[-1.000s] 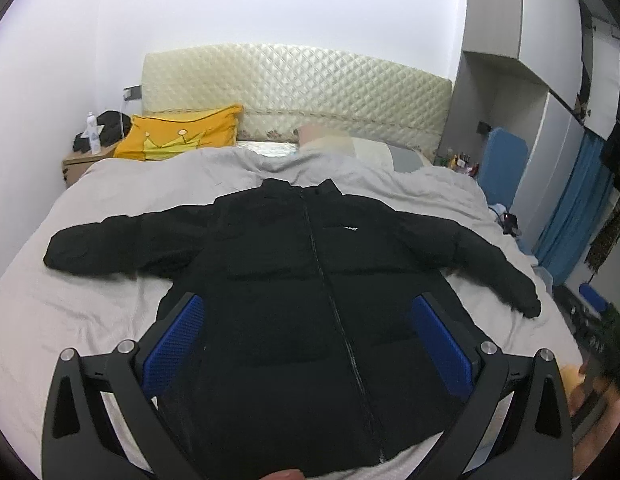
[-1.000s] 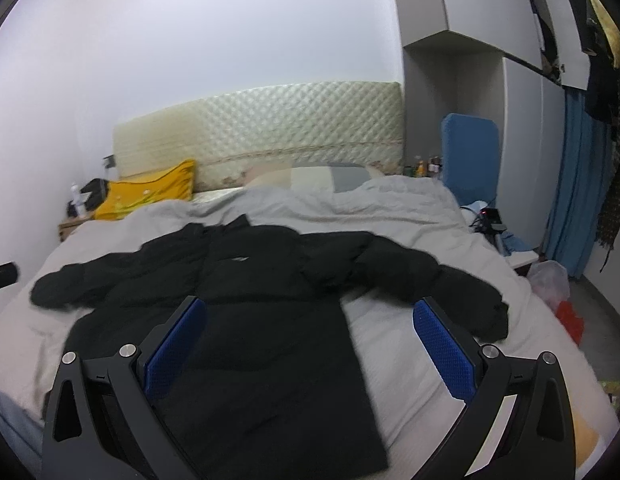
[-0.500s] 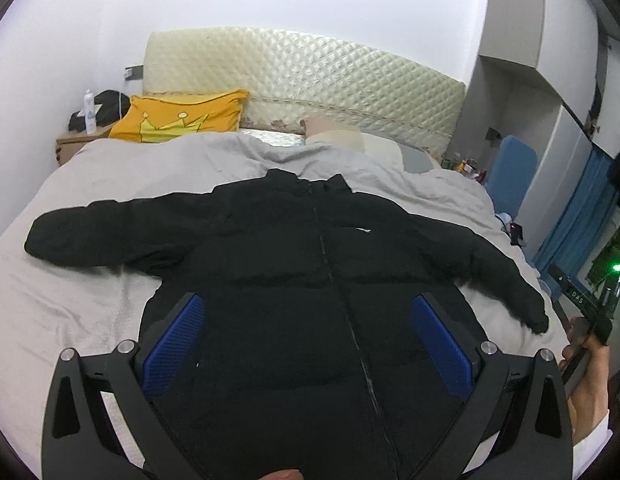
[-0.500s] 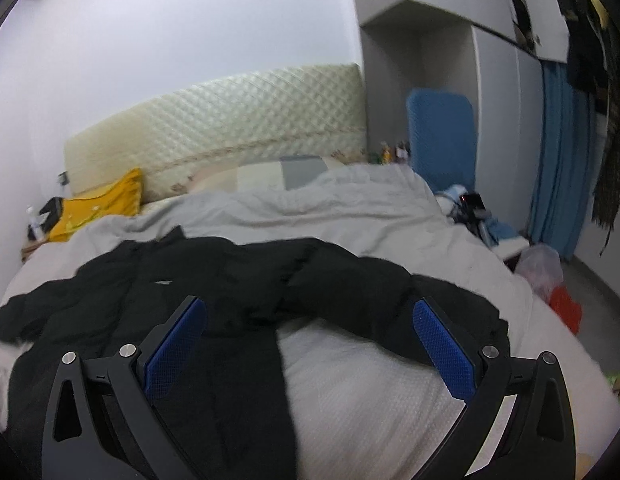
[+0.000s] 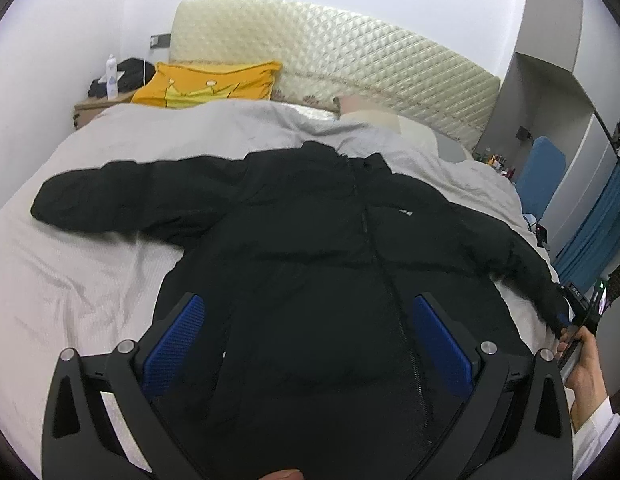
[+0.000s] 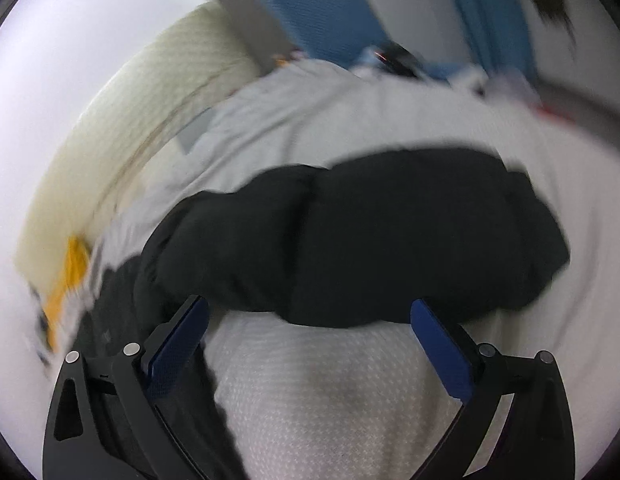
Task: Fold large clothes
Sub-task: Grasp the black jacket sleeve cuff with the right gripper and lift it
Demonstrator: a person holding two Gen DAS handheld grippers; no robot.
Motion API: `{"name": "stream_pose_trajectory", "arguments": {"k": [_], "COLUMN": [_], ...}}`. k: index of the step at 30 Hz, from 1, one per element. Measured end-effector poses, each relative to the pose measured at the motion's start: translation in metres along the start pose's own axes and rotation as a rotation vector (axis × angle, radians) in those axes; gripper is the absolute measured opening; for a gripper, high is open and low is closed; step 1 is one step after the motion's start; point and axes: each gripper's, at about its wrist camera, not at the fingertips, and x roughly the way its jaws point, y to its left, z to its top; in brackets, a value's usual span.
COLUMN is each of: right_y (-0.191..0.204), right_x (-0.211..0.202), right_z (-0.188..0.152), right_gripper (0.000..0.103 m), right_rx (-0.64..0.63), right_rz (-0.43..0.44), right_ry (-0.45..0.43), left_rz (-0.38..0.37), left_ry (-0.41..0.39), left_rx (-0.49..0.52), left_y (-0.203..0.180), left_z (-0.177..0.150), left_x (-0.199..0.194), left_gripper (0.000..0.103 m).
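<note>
Right tongs [image 6: 309, 326] now nearer jacket sleeve [image 6: 370, 252]; yellow pillow [image 5: 207, 84] behind.

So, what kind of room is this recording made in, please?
Most likely a home bedroom. A bed with a grey cover fills the view, backed by a quilted cream headboard, with a yellow pillow by it. A black puffer jacket lies spread on the bed.
</note>
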Motion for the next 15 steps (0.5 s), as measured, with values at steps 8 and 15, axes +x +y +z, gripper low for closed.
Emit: {"name": "stream_pose_trajectory", "arguments": {"k": [8, 15], "right_y": [-0.075, -0.089], "right_x": [0.011, 0.002], "right_z": [-0.012, 0.002], "right_gripper": [0.097, 0.094], "right_rx": [0.388, 0.476], "right_rz": [0.052, 0.103], "right_ry": [0.019, -0.123], "left_rz": [-0.010, 0.003], "left_ry": [0.053, 0.079], "left_rx": [-0.033, -0.032], "left_y": [0.007, 0.006], "left_z": [-0.004, -0.009], "left_x": [0.016, 0.027], "left_gripper": [0.103, 0.103]}}
